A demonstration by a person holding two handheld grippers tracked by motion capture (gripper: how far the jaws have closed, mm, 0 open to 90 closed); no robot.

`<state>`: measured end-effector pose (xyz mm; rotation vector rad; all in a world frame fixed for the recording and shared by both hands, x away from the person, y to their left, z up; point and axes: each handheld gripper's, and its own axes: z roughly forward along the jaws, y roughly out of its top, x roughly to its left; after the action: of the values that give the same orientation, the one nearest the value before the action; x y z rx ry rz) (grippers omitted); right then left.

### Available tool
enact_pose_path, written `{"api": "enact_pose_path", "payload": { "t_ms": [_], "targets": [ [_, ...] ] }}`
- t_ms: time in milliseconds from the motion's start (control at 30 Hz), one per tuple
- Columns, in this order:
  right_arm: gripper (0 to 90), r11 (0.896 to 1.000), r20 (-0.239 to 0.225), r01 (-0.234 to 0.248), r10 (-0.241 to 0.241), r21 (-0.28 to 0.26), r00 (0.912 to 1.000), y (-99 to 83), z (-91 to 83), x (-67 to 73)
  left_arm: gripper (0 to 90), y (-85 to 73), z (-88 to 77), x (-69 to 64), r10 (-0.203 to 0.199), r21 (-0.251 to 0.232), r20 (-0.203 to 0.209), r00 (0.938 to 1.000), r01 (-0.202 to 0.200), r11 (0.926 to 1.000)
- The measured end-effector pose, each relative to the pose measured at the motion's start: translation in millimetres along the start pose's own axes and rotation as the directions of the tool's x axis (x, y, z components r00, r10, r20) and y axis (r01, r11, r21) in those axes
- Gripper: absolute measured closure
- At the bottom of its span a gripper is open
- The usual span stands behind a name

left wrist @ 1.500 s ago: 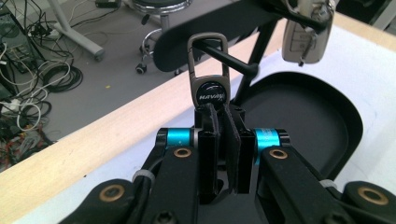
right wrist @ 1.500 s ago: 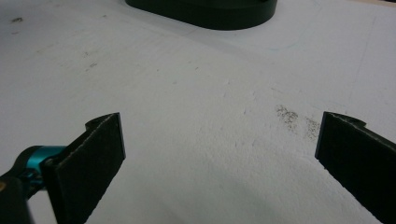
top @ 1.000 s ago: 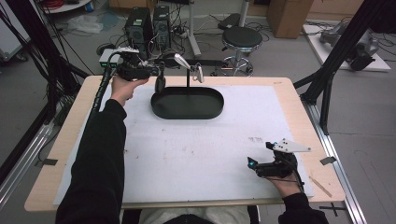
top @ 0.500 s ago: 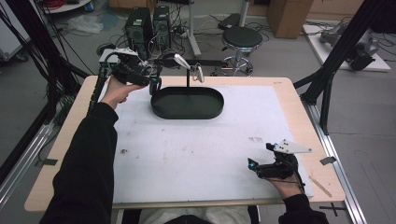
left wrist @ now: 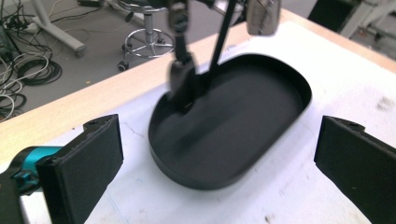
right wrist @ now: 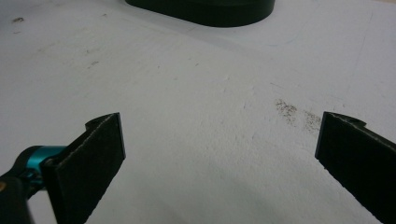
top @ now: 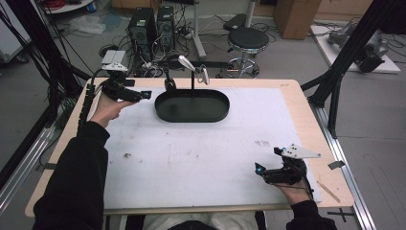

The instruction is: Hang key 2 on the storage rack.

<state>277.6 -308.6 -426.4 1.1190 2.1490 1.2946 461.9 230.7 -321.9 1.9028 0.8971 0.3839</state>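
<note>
Left gripper (top: 145,94) sits at the far left of the table, just left of the black oval tray (top: 165,114); jaws wide apart, nothing between them, having just been opening. The tray carries an upright black post with a cross-arm from which utensils hang: a black-headed utensil (top: 169,84) on the left side, its head down at the tray's left end, and a shiny metal spoon (top: 203,75) on the right side of the post. In the left gripper view the tray (left wrist: 261,121) lies directly ahead between the spread jaws, long axis running from near-left to far-right, with the black utensil (left wrist: 183,79) standing at the near-far rim beside the post and the metal spoon (left wrist: 264,14) cut off by the top edge. The black utensil is blurred; I cannot tell whether its head rests on the tray floor or hangs just above it. Right gripper (top: 260,171) rests at the near right corner, well apart from the tray, jaws likewise wide and empty; its own view has bare white mat ahead and the tray's rim (right wrist: 201,14) far off at the top. Judgement: the left hand is much the nearer, and any next reach to the rack runs rightward from it.
</note>
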Motion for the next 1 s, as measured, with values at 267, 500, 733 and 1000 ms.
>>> {"api": "enact_pose_path", "payload": {
  "t_ms": [267,500,733,1000],
  "targets": [
    [0.8,1.0,0.002,-0.006,0.006,0.006,1.0,-0.9,-0.7,-0.1,1.7,-13.7,-10.1,-15.7,0.043,-0.003,0.008,0.9991,-0.043,0.9991],
    [0.8,1.0,0.004,-0.005,0.004,0.009,1.0,-1.2,-0.4,-0.2,1.7,-22.0,-14.0,-33.2,0.091,0.041,0.046,0.9948,-0.093,0.9948],
    [0.8,1.0,0.005,-0.002,0.002,0.012,1.0,-1.6,-0.3,-0.3,1.7,-34.9,-17.5,-44.7,0.113,0.055,0.058,0.9919,-0.116,0.9917],
    [0.8,1.0,0.006,-0.001,0.001,0.015,1.0,-2.1,-0.5,-0.8,1.7,-57.2,-31.6,-46.4,0.089,0.036,0.033,0.9955,-0.091,0.9952]
  ]
}}
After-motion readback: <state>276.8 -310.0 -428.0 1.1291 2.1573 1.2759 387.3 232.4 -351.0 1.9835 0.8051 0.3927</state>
